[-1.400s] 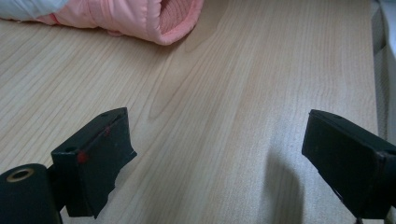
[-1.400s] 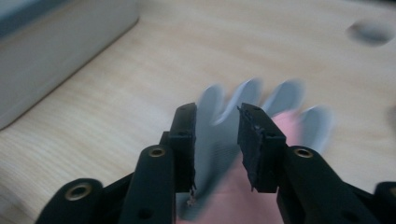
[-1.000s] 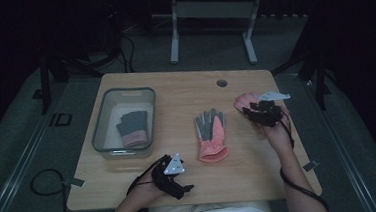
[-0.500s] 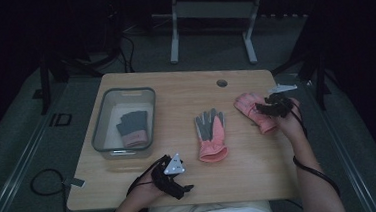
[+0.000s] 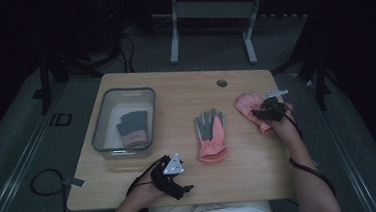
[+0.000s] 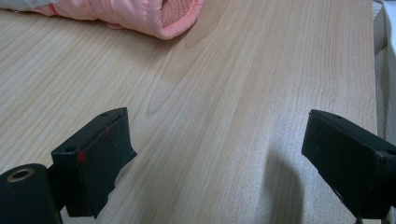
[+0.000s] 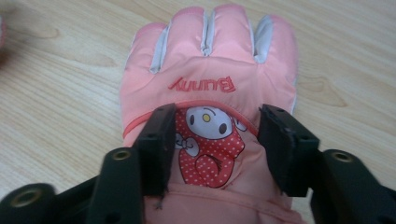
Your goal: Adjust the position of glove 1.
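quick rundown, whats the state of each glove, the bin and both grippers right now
bunny glove: flat on the table, back side up, between the right gripper's jaws
middle glove: flat, grey palm up
bin: open-topped, dark glove inside
right gripper: jaws have just been opening, astride the glove
left gripper: open, nothing held

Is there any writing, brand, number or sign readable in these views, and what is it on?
"Bunny", in red letters, seen upside down in the right gripper view: on the back of the pink glove, above a cartoon rabbit patch.
"ID", it seems, though small and dim: a mark on the floor left of the table.
Nothing else readable.
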A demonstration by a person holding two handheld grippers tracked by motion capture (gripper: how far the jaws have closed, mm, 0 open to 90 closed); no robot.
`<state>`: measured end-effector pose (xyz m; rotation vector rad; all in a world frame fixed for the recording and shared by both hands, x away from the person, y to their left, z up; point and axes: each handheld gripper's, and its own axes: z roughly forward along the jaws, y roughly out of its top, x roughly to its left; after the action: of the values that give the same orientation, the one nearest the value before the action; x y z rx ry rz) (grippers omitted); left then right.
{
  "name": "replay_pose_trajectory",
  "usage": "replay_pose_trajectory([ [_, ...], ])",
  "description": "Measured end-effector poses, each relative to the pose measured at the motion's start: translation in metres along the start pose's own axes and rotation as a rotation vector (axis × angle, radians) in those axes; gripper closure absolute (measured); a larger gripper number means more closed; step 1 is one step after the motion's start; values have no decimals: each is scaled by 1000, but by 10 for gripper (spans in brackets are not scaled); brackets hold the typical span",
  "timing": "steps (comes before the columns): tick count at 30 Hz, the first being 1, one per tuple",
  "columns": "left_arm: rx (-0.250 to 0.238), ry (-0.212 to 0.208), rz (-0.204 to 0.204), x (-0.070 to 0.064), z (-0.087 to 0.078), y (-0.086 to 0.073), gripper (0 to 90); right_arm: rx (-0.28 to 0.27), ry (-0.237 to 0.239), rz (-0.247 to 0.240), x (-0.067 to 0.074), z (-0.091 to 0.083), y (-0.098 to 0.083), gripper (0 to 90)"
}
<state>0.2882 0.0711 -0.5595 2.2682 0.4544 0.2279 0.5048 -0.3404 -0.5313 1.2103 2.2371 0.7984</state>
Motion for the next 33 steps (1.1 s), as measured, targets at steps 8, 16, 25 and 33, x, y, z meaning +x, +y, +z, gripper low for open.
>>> replay_pose_trajectory([
  [8,1,2,4,0,1,0,79,32,12,11,1,0,2,782],
  [16,2,-1,4,1,0,0,80,20,-27,70,7,-11,10,854],
  [25,3,-4,7,0,0,0,79,-76,-76,196,24,-60,36,857],
  [33,-3,-5,1,1,0,-1,79,-158,-112,294,48,-109,43,856],
])
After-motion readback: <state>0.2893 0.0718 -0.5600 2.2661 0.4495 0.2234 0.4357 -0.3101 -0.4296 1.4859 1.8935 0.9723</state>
